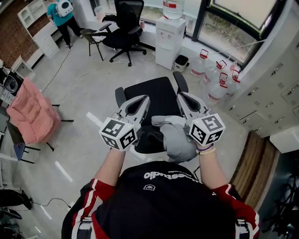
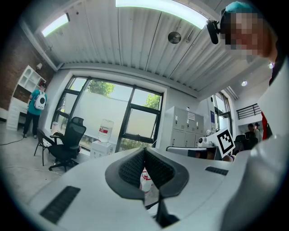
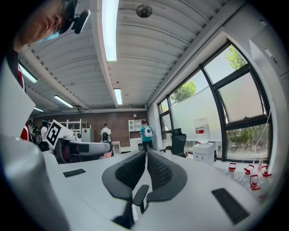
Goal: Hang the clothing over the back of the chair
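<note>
A black office chair (image 1: 156, 95) stands right below me, its back (image 1: 147, 140) nearest to me. A grey garment (image 1: 175, 137) lies draped over the right part of that back. My left gripper (image 1: 142, 99) is held level above the chair's left side. Its jaws are closed tip to tip with nothing between them (image 2: 145, 149). My right gripper (image 1: 182, 96) hovers above the garment and the chair's right armrest. It too is shut and empty (image 3: 146, 151). Neither gripper touches the cloth.
A pink padded cover (image 1: 30, 116) hangs over a chair at the left. Farther off stand a second black office chair (image 1: 124, 28), a water dispenser (image 1: 169, 39) and several water bottles (image 1: 212, 79). Grey lockers (image 1: 271, 93) line the right wall. A person in teal (image 1: 60, 14) stands far left.
</note>
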The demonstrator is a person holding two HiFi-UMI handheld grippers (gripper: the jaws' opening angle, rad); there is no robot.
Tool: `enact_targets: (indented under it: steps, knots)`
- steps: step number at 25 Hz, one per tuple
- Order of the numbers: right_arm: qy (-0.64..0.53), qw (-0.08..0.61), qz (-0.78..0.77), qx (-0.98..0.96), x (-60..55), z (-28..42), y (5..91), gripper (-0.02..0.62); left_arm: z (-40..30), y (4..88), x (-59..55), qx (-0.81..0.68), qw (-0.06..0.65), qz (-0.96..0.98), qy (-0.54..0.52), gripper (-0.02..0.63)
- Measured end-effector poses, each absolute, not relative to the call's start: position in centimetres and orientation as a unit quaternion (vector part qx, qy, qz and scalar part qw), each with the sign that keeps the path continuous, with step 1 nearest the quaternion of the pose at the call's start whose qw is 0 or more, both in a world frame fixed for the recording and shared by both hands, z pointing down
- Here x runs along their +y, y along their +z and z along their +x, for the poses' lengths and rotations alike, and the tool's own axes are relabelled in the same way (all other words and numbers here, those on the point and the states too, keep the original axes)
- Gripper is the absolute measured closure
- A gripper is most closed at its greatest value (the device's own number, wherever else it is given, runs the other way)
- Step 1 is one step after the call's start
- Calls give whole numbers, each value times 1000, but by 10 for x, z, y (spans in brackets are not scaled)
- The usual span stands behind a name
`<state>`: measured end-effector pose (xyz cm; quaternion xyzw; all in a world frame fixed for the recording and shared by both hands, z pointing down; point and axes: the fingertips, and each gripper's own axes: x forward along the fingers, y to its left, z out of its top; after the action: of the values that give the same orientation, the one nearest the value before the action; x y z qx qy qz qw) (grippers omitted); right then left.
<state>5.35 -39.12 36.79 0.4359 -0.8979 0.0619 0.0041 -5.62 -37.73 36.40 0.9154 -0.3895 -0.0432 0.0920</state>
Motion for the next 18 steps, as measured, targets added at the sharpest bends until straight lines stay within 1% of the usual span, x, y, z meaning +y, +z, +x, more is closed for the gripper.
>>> enact_targets:
  steps: [18]
  knots:
    - [60,17,449,-891,-389,59,373,572,-55,365,-375,-396,83,914,-37,584]
